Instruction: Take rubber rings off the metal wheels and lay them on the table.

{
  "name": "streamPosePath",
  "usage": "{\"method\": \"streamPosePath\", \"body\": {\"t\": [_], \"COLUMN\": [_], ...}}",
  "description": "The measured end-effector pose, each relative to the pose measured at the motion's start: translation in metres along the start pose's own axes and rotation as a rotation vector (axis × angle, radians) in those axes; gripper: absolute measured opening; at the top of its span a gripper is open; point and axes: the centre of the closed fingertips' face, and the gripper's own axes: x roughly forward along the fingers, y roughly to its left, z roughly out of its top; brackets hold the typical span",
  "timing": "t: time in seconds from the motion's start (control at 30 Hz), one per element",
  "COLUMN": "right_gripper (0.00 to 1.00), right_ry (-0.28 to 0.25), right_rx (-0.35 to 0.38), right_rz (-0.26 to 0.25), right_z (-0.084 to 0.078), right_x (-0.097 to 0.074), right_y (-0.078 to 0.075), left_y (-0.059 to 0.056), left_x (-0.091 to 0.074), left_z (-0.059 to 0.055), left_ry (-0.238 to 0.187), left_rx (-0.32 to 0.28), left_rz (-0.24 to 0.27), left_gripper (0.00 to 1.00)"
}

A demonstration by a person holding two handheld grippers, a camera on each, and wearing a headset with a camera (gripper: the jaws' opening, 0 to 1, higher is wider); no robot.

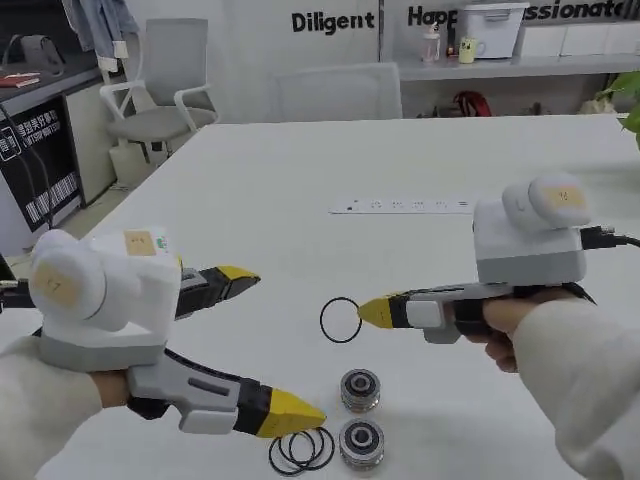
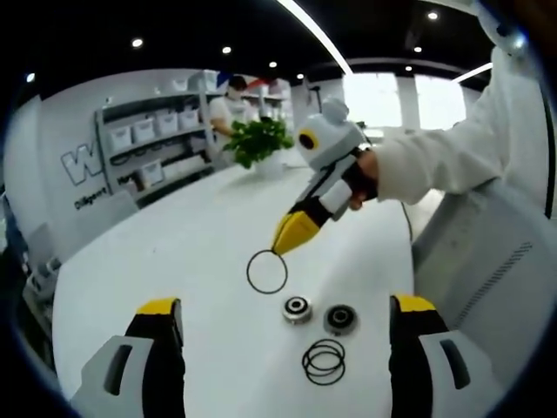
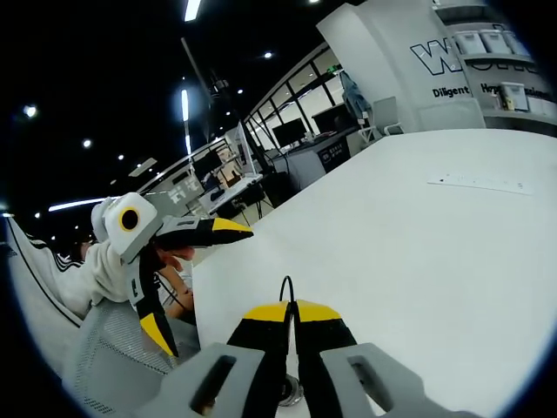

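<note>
Two metal wheels (image 1: 360, 390) (image 1: 361, 442) lie side by side on the white table (image 1: 300, 180), near its front edge. Beside them several black rubber rings (image 1: 300, 450) lie in an overlapping pile. My right gripper (image 1: 375, 312) is shut on one more black ring (image 1: 340, 320), pinched at its rim and hanging from the yellow tips. In the left gripper view that ring (image 2: 266, 272) hangs beyond the wheels (image 2: 297, 309) (image 2: 340, 320) and the ring pile (image 2: 324, 361). My left gripper (image 1: 265, 345) stands wide open left of the wheels, holding nothing.
A white power strip (image 1: 400, 206) lies mid-table beyond the grippers. Office chairs (image 1: 160, 90) stand at the far edge, with a shelf (image 1: 500, 65) behind. A green plant (image 2: 258, 139) sits at one table end, and a person stands further back.
</note>
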Motion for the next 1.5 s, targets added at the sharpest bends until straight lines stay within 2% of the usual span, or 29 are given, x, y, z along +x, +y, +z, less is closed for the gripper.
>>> {"method": "streamPosePath", "body": {"t": [0.4, 0.67, 0.83, 0.93, 1.5], "right_gripper": [0.0, 0.0, 0.0, 0.0, 0.0], "right_ry": [0.013, 0.046, 0.072, 0.084, 0.193], "right_rx": [-0.008, -0.019, -0.023, -0.022, -0.027], "right_rz": [0.033, 0.066, 0.079, 0.087, 0.126], "right_z": [-0.001, -0.008, -0.015, -0.018, -0.051], "right_x": [0.005, 0.011, 0.015, 0.017, 0.032], "right_y": [0.011, 0.022, 0.026, 0.028, 0.038], "left_y": [-0.001, -0.003, -0.001, 0.001, -0.007], "left_x": [-0.02, -0.025, -0.031, -0.035, -0.032], "left_z": [-0.016, -0.021, -0.031, -0.033, -0.042], "left_ry": [-0.003, -0.008, 0.0, -0.017, 0.008], "left_rx": [-0.059, -0.08, -0.111, -0.131, -0.143], "left_rz": [0.01, 0.007, 0.017, 0.027, -0.01], "left_gripper": [1.0, 1.0, 1.0, 1.0, 1.0]}}
